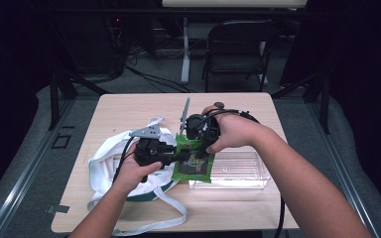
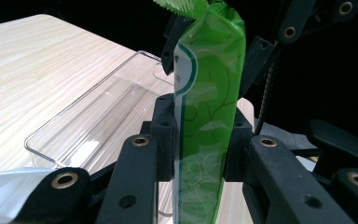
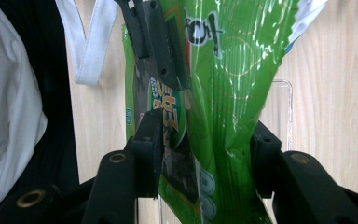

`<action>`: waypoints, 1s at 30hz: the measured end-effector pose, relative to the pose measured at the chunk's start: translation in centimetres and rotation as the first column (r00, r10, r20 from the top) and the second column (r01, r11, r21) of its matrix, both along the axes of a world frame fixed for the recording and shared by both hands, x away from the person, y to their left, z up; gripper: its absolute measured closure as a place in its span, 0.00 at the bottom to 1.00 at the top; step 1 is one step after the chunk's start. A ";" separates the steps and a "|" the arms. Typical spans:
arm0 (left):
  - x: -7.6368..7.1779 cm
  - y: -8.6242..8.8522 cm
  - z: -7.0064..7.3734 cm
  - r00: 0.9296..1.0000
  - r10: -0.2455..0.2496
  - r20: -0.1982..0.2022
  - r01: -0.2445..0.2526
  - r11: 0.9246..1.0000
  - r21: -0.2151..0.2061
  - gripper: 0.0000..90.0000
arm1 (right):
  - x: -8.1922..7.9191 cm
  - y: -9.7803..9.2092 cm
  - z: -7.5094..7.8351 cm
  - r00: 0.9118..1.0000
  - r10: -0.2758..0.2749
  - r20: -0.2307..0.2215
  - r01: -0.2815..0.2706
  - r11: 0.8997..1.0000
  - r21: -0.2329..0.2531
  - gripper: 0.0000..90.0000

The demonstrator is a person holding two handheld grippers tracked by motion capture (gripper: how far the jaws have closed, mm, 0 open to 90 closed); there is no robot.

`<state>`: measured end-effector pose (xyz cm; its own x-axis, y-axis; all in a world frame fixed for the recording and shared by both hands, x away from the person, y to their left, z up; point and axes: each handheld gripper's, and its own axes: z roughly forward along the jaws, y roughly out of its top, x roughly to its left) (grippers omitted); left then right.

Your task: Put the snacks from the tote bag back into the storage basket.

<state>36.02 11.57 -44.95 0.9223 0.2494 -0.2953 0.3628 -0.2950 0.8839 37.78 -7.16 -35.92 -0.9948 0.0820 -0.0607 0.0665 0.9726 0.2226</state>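
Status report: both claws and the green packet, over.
Left claw shut on green packet. Right claw shut on it too. Packet held above clear tray, beside white bag. Nothing blocking.

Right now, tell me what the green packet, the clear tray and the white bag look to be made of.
Green packet: thin glossy plastic film, judging by its sharp highlights, creases and serrated top edge. Clear tray: rigid transparent plastic, probably acrylic or similar; the wood grain shows through its walls. White bag: soft matte fabric, seemingly woven cloth, with flat strap handles and slack folds. Both hand-held grippers clamp the packet.
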 end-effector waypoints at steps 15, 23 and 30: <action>-0.2 -0.2 0.0 1.000 -0.016 0.018 0.016 1.000 0.011 0.80 | 0.2 0.1 -0.5 0.999 -0.001 -0.051 -0.001 1.000 -0.026 0.73; -0.3 -0.5 -0.1 0.999 -0.029 0.041 0.028 0.999 0.016 0.80 | 0.3 -0.1 -0.3 0.997 -0.003 -0.081 0.000 0.999 -0.036 0.79; -0.3 -0.6 -0.1 0.999 -0.031 0.036 0.030 0.999 0.014 0.78 | 0.3 -0.2 -0.3 0.996 0.003 -0.084 -0.007 0.999 -0.039 0.83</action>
<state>35.72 10.96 -45.09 0.9395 0.2246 -0.2588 0.3216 -0.3172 0.8922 38.12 -7.34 -36.18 -0.9969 0.0760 0.0195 0.0783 0.9808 0.1786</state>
